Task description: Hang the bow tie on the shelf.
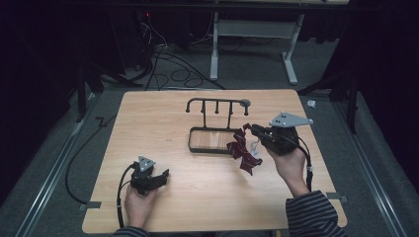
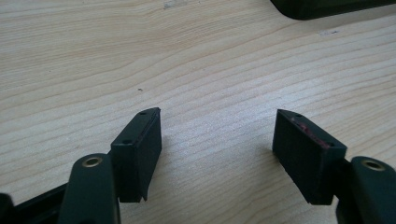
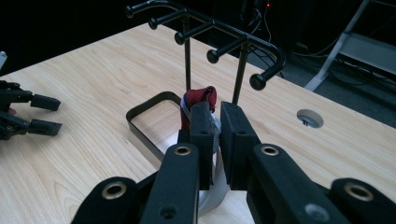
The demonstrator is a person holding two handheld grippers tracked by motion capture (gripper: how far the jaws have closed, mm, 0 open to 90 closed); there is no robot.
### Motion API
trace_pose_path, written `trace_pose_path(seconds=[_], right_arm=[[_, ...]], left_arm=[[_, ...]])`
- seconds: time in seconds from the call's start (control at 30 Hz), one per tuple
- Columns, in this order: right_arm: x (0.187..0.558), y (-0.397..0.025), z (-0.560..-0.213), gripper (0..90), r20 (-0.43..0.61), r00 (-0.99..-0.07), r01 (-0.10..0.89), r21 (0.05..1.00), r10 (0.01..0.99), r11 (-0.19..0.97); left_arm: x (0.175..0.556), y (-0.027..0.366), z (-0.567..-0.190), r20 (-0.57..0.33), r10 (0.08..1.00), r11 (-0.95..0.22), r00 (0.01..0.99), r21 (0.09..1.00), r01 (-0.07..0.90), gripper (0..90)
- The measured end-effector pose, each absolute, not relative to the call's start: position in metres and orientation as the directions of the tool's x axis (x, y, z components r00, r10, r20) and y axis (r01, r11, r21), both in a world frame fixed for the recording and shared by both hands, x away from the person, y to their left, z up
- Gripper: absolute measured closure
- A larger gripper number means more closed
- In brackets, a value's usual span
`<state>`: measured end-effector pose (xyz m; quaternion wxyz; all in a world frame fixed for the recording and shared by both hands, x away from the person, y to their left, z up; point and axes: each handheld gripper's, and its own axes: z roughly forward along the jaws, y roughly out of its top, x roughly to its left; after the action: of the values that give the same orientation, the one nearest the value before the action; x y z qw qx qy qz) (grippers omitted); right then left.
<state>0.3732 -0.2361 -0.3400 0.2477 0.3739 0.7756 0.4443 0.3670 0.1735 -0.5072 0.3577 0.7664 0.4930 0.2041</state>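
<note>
Now my right tool point(image 1: 251, 130), raised at centre right, pinches a dark red cloth point(image 1: 243, 151) beside the black rack point(image 1: 217, 105); my left tool point(image 1: 165, 174) rests released, lower left on the bench point(image 1: 148, 113).

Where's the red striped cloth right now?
The red striped cloth hangs from the shut right gripper, in the high view right of centre, just off the right end of the black rack's tray, over the table.

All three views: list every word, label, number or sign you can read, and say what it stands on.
None can be read. The table, the rack, the red cloth in the right gripper and the left gripper bear no legible text.
</note>
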Motion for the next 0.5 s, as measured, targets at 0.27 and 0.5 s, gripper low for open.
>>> trace_pose_path(seconds=[0.27,0.5], right_arm=[[0.379,-0.231,-0.333,85.9,-0.045,-0.612,0.353,0.878,0.79,0.324],[0.385,-0.224,-0.327,85.8,-0.047,-0.628,0.346,0.877,0.776,0.333]], left_arm=[[0.367,0.174,-0.507,-0.04,0.902,-0.258,0.431,0.749,0.61,33.3],[0.367,0.174,-0.507,-0.04,0.902,-0.258,0.431,0.749,0.61,33.3]])
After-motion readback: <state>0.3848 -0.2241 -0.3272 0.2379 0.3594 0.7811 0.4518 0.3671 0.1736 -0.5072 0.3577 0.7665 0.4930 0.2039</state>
